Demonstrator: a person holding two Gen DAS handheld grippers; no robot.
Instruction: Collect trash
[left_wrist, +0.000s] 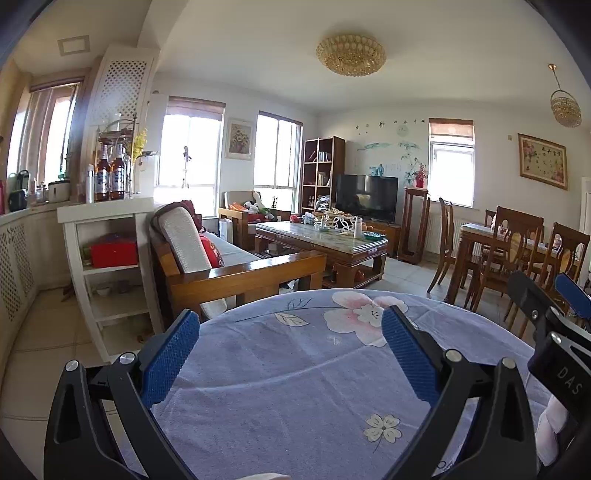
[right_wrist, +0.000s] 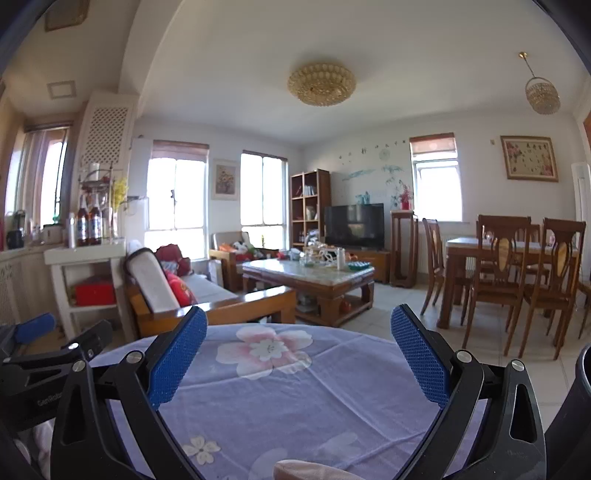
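Observation:
My left gripper (left_wrist: 291, 332) is open and empty above a round table with a lilac flowered cloth (left_wrist: 295, 387). My right gripper (right_wrist: 299, 332) is open and empty above the same cloth (right_wrist: 295, 398). The right gripper also shows at the right edge of the left wrist view (left_wrist: 546, 295), and the left gripper at the left edge of the right wrist view (right_wrist: 66, 332). A pale rounded thing (right_wrist: 306, 470) pokes in at the bottom edge of the right wrist view; I cannot tell what it is. No piece of trash shows plainly on the cloth.
Beyond the table stand a wooden sofa (left_wrist: 236, 273) and a coffee table (left_wrist: 325, 240) with several small items. A dining table with chairs (right_wrist: 509, 266) is at the right. A white shelf (left_wrist: 107, 258) with bottles is at the left. Tiled floor lies between.

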